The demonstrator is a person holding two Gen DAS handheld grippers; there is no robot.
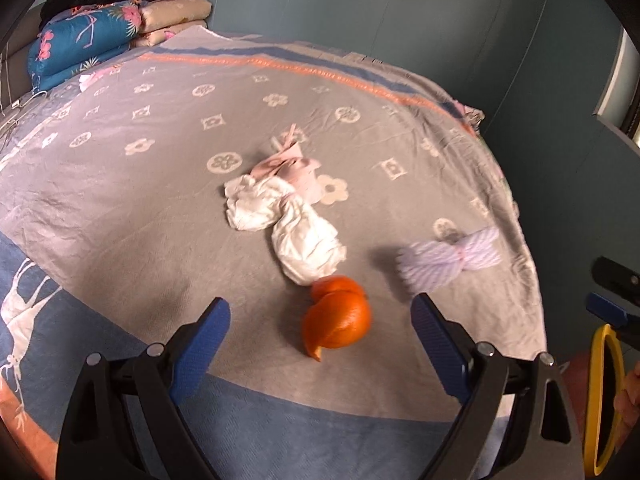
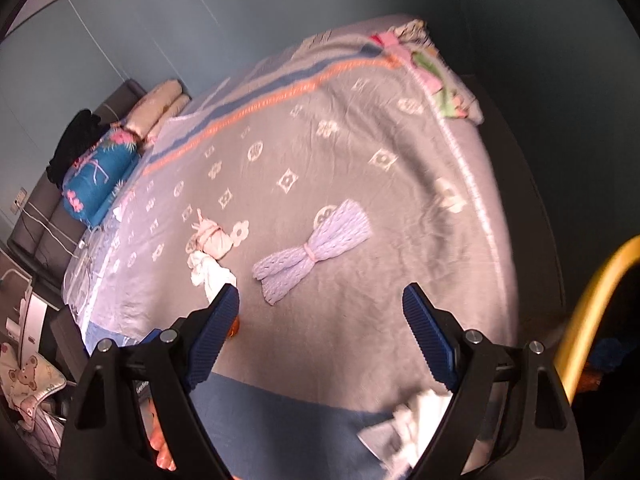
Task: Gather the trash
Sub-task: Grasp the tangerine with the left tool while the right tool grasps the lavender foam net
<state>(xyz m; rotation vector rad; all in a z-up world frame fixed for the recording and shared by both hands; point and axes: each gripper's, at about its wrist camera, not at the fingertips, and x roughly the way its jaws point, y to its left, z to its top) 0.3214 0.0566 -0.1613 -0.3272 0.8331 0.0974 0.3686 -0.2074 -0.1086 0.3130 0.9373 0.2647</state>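
Orange peel (image 1: pixel 338 322) lies on the grey bedspread (image 1: pixel 160 184), just ahead of my open, empty left gripper (image 1: pixel 322 316) and between its blue fingers. Beyond it lie crumpled white tissues (image 1: pixel 308 244) and a pink tied wrapper (image 1: pixel 286 168). A lilac net bow (image 1: pixel 452 260) lies to the right; in the right wrist view the bow (image 2: pixel 312 254) is ahead of my open, empty right gripper (image 2: pixel 322 304). The tissues (image 2: pixel 212 274) and wrapper (image 2: pixel 212 238) show left of it. A sliver of peel (image 2: pixel 235 326) peeks past the left finger. White crumpled paper (image 2: pixel 408 428) lies at the near edge.
Folded quilts (image 1: pixel 84 44) and pillows (image 1: pixel 176 16) are stacked at the bed's head. A yellow-rimmed container (image 1: pixel 604 400) sits at the right beside the bed; its rim (image 2: pixel 592 308) also shows in the right wrist view. Blue-grey walls surround the bed.
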